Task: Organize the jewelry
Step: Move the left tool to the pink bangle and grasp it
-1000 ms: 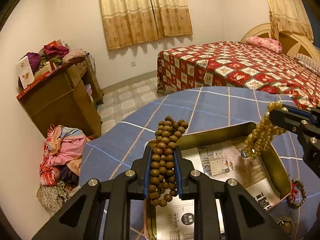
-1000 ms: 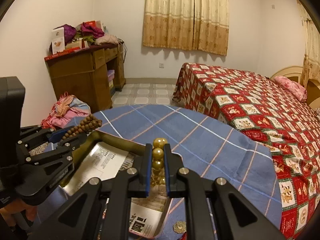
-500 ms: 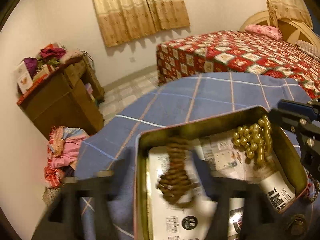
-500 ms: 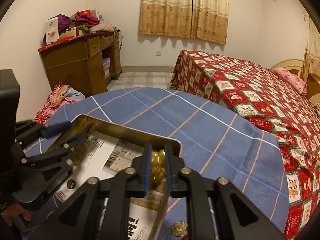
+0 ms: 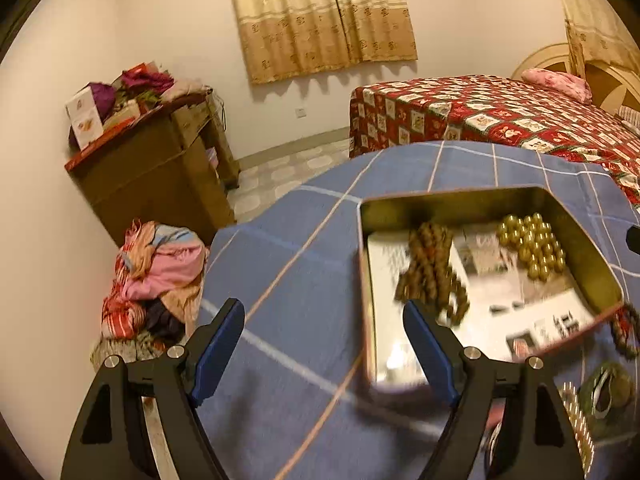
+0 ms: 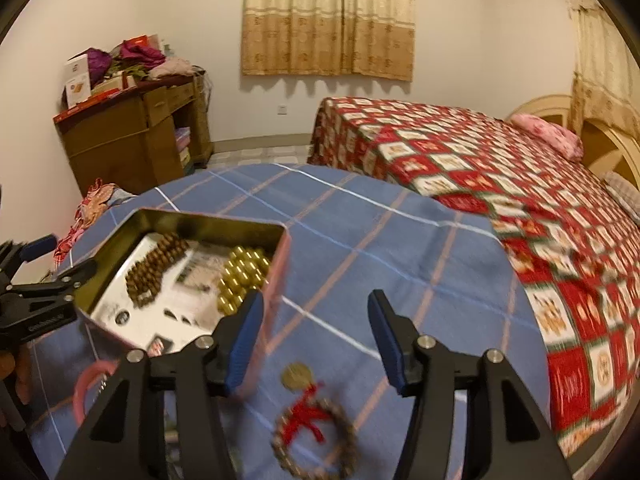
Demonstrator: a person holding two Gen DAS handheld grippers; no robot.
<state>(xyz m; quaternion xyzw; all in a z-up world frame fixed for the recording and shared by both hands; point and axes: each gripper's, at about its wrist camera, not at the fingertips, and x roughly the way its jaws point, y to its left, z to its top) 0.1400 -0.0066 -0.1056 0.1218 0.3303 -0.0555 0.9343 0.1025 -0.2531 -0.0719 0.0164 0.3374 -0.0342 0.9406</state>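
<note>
Beads lie in two heaps inside the metal tin (image 5: 460,204) on the blue checked counter (image 5: 304,264): brown wooden beads (image 5: 430,268) left, gold beads (image 5: 534,246) right. The left gripper (image 5: 324,340) gapes wide over the cloth, empty. The right gripper (image 6: 316,328) is opening, nothing between its fingers, above a red-tasselled bracelet (image 6: 314,436) beside the tin.

Two close wrist views angled down, both sharing the tin (image 5: 452,208) (image 6: 208,226).
</note>
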